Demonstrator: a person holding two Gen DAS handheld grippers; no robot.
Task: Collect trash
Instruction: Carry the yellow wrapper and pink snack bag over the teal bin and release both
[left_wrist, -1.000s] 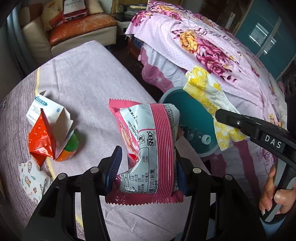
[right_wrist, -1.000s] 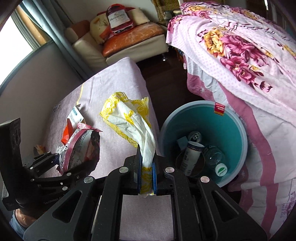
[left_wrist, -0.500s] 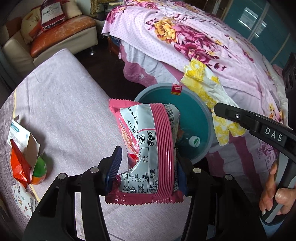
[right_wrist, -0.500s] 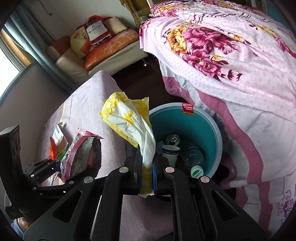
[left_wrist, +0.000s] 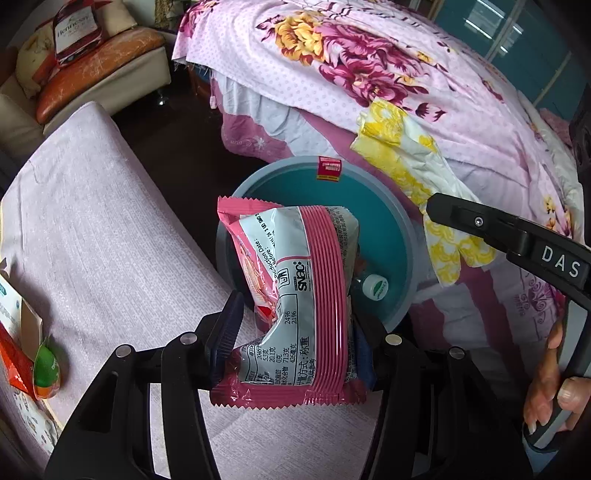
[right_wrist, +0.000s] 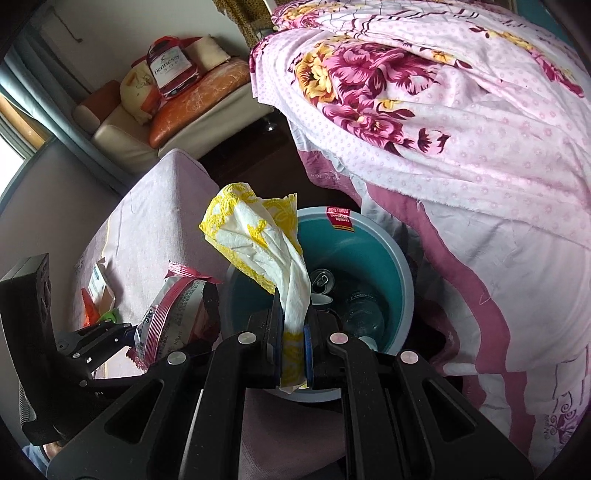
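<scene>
Left wrist view
Left tool (left_wrist: 295, 332): clamped on the pink snack wrapper (left_wrist: 295, 295) by its lower half, so the puffed bag stands up between the pads.
Wrapper's place: in the air over the near rim of the teal trash bin (left_wrist: 399, 229), apparently lined up for a drop.
Bin: on the floor between the cloth-covered bench (left_wrist: 92, 240) and the floral bed (left_wrist: 406, 74); a capped bottle (left_wrist: 373, 288) lies inside.
Left behind: an orange packet (left_wrist: 14, 362) and a torn carton (left_wrist: 18, 314) at the bench's left edge.

Right wrist view
Right tool (right_wrist: 293, 350): pinched together on the yellow-and-white napkin (right_wrist: 266, 240), held by one end so the rest fans upward.
Napkin's place: above the bin's near-left rim, not yet released.
Bin contents: a can (right_wrist: 321, 278) and a bottle, so there is room below.
</scene>
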